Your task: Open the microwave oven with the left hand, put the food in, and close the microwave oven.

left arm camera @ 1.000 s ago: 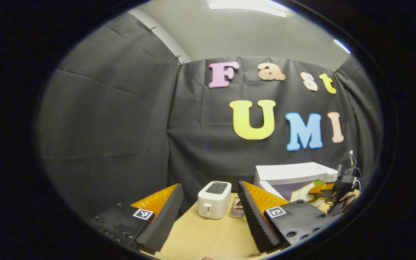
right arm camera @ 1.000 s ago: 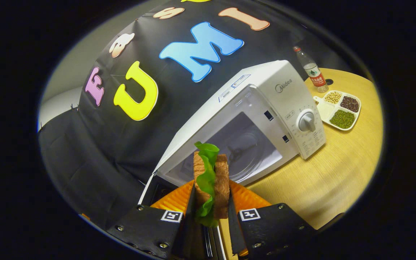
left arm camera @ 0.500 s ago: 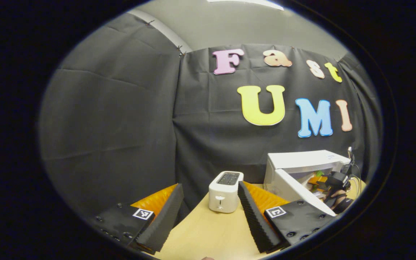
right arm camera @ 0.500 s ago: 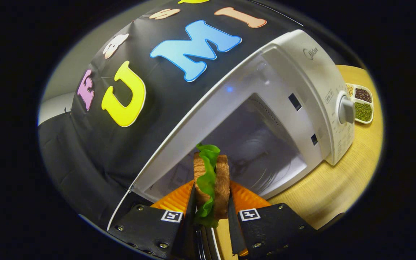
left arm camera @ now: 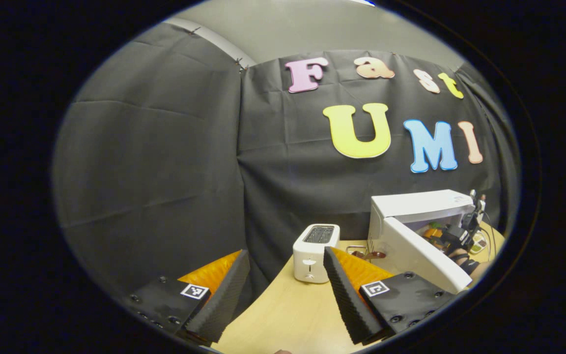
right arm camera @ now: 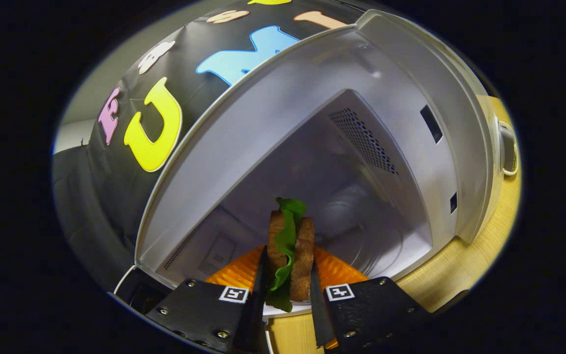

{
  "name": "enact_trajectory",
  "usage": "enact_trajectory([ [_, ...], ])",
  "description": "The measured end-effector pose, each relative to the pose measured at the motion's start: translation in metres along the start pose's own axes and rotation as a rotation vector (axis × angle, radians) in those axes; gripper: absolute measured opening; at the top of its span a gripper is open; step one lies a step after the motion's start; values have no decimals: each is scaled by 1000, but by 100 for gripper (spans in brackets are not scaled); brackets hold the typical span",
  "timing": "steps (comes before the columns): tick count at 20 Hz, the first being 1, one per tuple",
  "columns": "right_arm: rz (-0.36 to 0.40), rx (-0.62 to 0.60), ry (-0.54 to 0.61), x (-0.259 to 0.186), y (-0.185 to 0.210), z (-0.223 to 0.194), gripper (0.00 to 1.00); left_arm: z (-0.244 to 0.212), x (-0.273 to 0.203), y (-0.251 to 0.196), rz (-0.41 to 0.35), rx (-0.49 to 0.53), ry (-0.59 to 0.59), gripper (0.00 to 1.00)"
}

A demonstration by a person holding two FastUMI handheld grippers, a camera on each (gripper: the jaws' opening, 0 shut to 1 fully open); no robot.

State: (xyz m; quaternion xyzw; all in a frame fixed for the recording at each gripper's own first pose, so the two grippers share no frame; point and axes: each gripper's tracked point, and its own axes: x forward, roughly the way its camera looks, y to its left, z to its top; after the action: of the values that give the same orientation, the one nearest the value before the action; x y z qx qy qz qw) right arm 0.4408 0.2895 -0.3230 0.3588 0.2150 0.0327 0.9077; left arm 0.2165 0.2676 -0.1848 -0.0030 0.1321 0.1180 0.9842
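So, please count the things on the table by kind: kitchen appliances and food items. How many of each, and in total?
Kitchen appliances: 2, the microwave oven and the toaster.
Food items: 1, the sandwich, held by the right hand-held gripper at the oven's open mouth.
Total: 3.

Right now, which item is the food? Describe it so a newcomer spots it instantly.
Find the white microwave with its door swung open on the wooden table. At the cavity mouth, the right gripper pinches the sandwich upright: two brown bread slices with green lettuce between, unlike the white toaster nearby.
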Motion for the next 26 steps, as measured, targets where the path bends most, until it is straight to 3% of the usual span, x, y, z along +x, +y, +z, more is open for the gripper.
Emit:
enact_trajectory([
  [4, -96, -176, -17, -1, -16, 2, 48, -2, -2, -4, -12, -5, -1, 99],
  [5, -117, -226, -18, -1, -19, 3, 57, -3, -1, -4, -11, 1, 0, 100],
  [6, -154, -274, -19, 1, -24, 5, 59, -2, 0, -4, -8, 4, -3, 100],
  [7, -186, -321, -19, -1, -31, 8, 71, -2, -1, -5, -10, 3, -10, 100],
  [8, -209, -370, -20, -2, -35, 13, 66, -1, -4, -5, -11, -2, -14, 100],
  [9, -215, -407, -18, -1, -37, 13, 92, -1, -6, -2, -12, -5, -16, 100],
  [10, -210, -435, -20, -4, -36, 17, 97, -1, -7, -1, -14, -7, -16, 94],
  [15, -142, -535, -35, -41, -12, 32, 98, -5, -5, -12, -34, -24, -12, 100],
  [17, -117, -587, -61, -64, -2, 42, 98, -11, -5, -22, -47, -27, -12, 100],
  [18, -103, -607, -75, -75, 3, 48, 98, -12, -6, -27, -54, -26, -14, 94],
  [26, -4, -656, -202, -185, 37, 112, 98, -19, -20, -61, -96, -34, -24, 99],
])
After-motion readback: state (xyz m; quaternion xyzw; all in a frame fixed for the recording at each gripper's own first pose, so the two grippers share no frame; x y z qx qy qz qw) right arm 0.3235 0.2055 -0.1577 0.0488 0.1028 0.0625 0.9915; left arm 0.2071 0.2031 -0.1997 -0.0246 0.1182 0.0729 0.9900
